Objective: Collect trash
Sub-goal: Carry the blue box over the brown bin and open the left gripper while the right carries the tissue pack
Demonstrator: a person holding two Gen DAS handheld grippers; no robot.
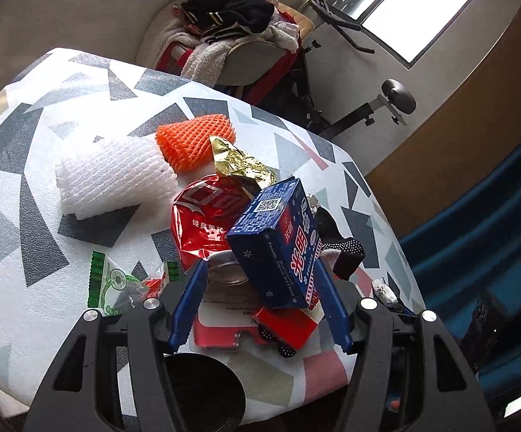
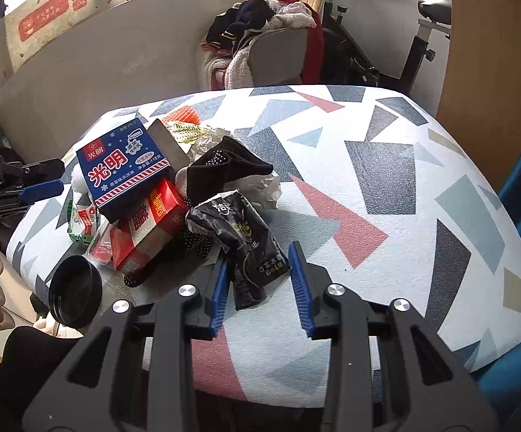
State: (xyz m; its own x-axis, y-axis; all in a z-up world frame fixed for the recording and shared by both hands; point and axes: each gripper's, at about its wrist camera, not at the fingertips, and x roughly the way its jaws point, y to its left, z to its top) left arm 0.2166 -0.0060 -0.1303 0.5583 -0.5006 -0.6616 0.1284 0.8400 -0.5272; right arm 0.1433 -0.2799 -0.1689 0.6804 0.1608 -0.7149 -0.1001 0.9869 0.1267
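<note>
Between my right gripper's [image 2: 260, 280] open fingers lies a black packet [image 2: 249, 248], its near end inside the gap, neither pad touching it yet. My left gripper [image 1: 260, 295] is spread wide too, holding nothing, with a blue box [image 1: 278, 241] tilted just ahead of it and propped on a red box [image 1: 285, 327]. Farther out from the left gripper lie a red wrapper [image 1: 203, 223], gold foil [image 1: 239, 162], orange netting [image 1: 195, 144] and white netting [image 1: 113, 176]; a green packet [image 1: 109, 284] sits to its left, a black lid [image 1: 203, 388] close underneath.

All the trash is heaped on the patterned table [image 2: 404, 180]. My worry is the blue box: it leans loosely, so a nudge from either finger could tip it off the pile or toward the table's edge. The black packet looks crumpled and slippery; closing near its end, I may pinch only a corner and drop it.
</note>
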